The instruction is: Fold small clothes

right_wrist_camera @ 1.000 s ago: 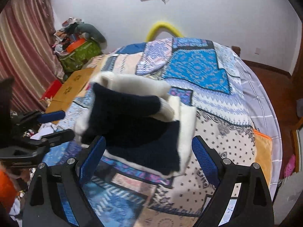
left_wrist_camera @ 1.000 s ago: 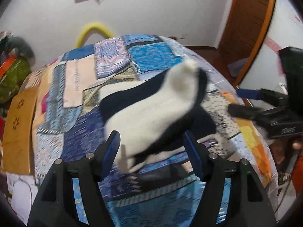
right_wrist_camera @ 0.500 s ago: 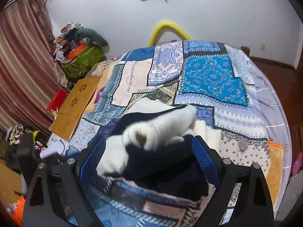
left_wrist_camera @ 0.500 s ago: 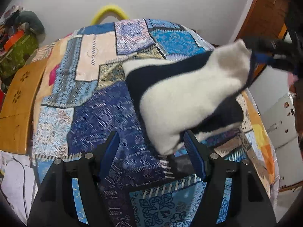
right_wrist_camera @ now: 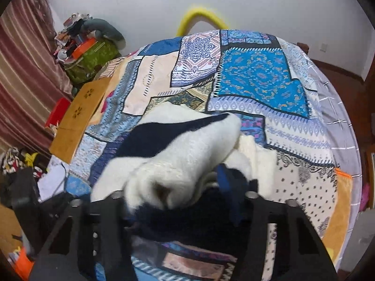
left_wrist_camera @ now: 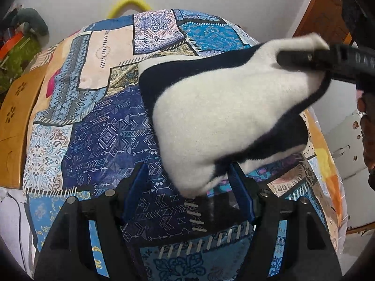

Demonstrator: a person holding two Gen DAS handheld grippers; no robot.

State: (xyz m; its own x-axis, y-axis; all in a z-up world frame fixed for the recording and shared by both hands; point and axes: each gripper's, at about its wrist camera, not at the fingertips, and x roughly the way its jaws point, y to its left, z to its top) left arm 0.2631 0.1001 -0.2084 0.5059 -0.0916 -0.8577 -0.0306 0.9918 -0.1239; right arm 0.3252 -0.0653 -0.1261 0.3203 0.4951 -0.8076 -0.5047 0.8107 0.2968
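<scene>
Since the earlier frames the right tool (right_wrist_camera: 178,199) has been closing its jaws, and it now pinches a bunched fold of the garment (left_wrist_camera: 225,117) right between its fingers; seen from the left wrist, its black finger lies across the raised white tip. That lifted end has swung further toward the right edge of the bed (left_wrist_camera: 98,121), and the left tool (left_wrist_camera: 187,201) has sunk closer to the quilt.

Left tool: released, jaws apart. The garment's lowest white corner hangs between its blue pads (left_wrist_camera: 241,194), nearer the right one, but neither pad presses on it.

The garment is a small fleece piece, white on one face and dark navy on the other, half lifted over the near right part of the bed, with more of it lying crumpled on the quilt under the right tool.

It looks light, thick and floppy: it should sag wherever it is unsupported, and the fuzzy pile ought to grip well and not slip. A good hold for the left tool would be that hanging corner or the navy edge beside it, so the two holds can stretch the piece flat before the fold.
</scene>
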